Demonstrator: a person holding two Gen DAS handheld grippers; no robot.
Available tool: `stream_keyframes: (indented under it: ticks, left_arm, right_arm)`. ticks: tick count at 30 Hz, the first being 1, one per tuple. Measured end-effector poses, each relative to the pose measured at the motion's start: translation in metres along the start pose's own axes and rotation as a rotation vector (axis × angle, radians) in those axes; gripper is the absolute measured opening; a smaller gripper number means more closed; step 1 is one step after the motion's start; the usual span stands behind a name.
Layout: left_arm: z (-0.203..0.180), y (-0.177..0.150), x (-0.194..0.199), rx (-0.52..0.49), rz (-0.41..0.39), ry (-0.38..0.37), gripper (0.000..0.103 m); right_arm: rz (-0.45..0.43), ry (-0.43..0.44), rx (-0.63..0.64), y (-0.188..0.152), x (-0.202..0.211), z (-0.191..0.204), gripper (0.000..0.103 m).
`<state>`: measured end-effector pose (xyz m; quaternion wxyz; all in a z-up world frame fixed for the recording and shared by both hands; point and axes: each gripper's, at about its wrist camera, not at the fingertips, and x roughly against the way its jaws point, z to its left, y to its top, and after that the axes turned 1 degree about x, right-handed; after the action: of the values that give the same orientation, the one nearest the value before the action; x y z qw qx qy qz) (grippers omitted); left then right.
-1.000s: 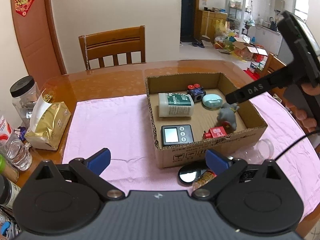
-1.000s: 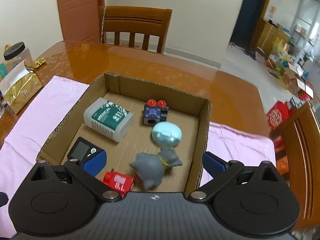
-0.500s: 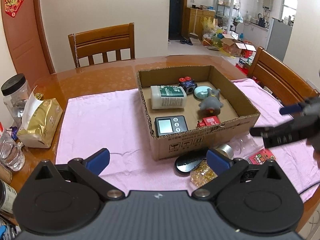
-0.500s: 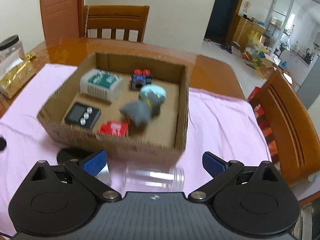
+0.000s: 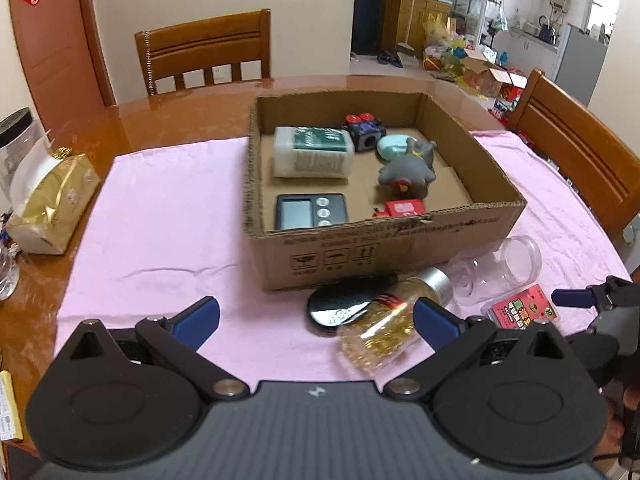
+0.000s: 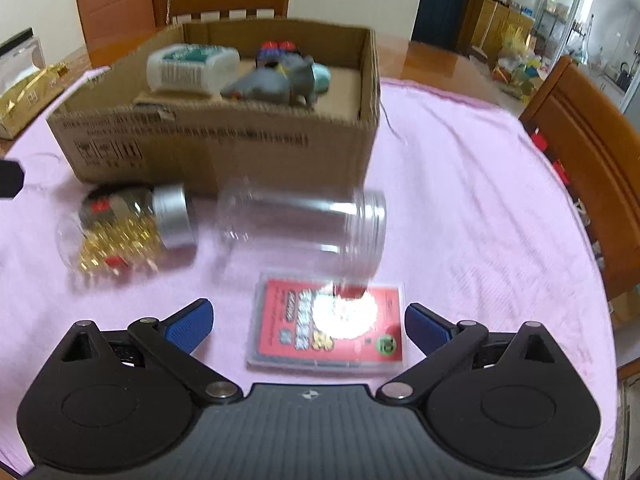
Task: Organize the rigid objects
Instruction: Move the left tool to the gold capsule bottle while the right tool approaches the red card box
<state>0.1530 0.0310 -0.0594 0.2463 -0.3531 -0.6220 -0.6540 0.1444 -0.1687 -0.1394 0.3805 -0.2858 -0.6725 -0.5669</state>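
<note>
A cardboard box on the pink cloth holds a white bottle, a black timer, a grey toy, a red block, a cube and a teal case. In front of it lie a clear jar, a jar of gold bits, a round mirror and a red card case. My right gripper is open, low over the card case. My left gripper is open and empty.
A gold tissue pack and a black-lidded jar stand at the table's left edge. Wooden chairs stand at the far side and the right side. The pink cloth covers most of the table.
My right gripper has pulled back out of the box, leaving the grey toy inside, and dropped low over the red card case. My left view has shifted slightly.
</note>
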Motion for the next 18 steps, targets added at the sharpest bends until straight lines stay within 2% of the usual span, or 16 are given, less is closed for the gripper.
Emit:
stream_keyframes:
  ticks: [3, 9, 18]
  left_arm:
    - [-0.016, 0.004, -0.009, -0.032, -0.005, 0.001, 0.102]
    - [-0.041, 0.014, -0.029, -0.067, 0.001, -0.005, 0.102]
    - [-0.062, 0.018, -0.061, -0.081, 0.032, 0.041, 0.102]
  right_arm:
    - [0.003, -0.02, 0.013, -0.005, -0.007, -0.003, 0.103]
    - [0.009, 0.027, -0.051, -0.008, -0.012, -0.027, 0.103]
    - [-0.011, 0.04, -0.026, -0.008, -0.013, -0.028, 0.103]
